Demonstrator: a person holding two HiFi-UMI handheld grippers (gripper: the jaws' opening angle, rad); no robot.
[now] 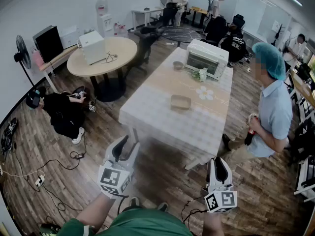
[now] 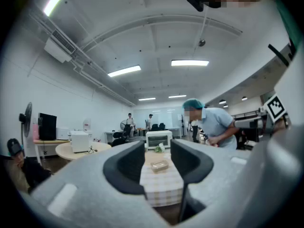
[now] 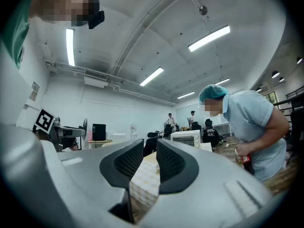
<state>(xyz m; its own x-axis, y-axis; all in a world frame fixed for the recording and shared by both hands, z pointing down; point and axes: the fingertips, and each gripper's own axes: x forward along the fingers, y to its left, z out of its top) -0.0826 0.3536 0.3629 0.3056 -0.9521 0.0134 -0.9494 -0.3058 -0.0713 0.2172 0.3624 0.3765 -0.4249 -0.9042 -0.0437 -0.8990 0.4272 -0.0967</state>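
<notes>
Fingers: left gripper, jaws set moderately apart, nothing between them. Right gripper, jaws drawn to a narrow slot, likewise empty. Both are held in the air above the wood floor, short of the near end of the table and not touching it.

Item 1: shallow brown tray, lying flat near the middle of the tabletop, well apart from both grippers. The left gripper view lines it up in the gap between that gripper's jaws, far off.

Item 2: table with checked cloth, long, its near end closest to the grippers.

Item 3: white toaster oven, at the far end of the tabletop.

Item 4: small bowl, just left of the oven.

Item 5: bunch of greens, in front of the oven.

Item 6: person in pale-blue shirt and hair net, standing at the table's right edge, holding a red-labelled bottle.

Item 7: round table, far left, bearing a white box.

Item 8: person seated on the floor, left of the checked table.
</notes>
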